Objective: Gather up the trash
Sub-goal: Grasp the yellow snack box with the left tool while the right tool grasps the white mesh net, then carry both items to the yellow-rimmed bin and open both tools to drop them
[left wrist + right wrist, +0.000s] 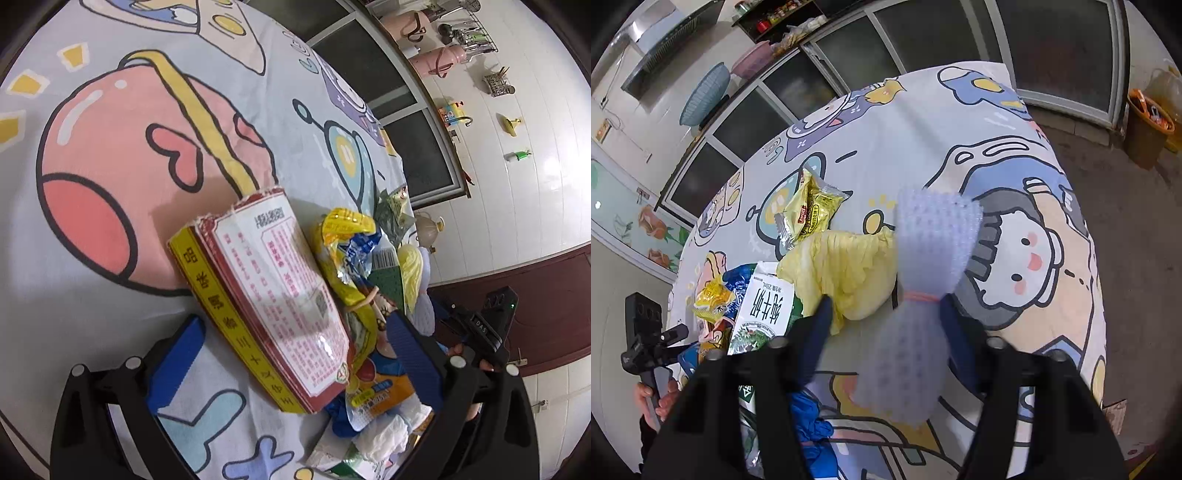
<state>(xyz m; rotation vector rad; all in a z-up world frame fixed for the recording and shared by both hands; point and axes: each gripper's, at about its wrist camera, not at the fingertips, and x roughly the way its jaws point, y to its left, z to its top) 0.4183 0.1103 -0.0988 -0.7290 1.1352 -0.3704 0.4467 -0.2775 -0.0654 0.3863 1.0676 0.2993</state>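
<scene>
In the left wrist view my left gripper is open, its blue fingers on either side of a red and yellow seasoning packet that lies on the cartoon tablecloth. Yellow and blue snack wrappers are piled to its right. In the right wrist view my right gripper is shut on a pale lavender foam fruit net, pinched at its waist by an orange rubber band and held above the tablecloth. A yellow cabbage leaf lies by the left finger.
A milk carton, yellow wrappers and blue plastic lie on the table's left part. Crumpled white tissue sits near me. An orange bin stands on the floor at far right. Windows run behind the table.
</scene>
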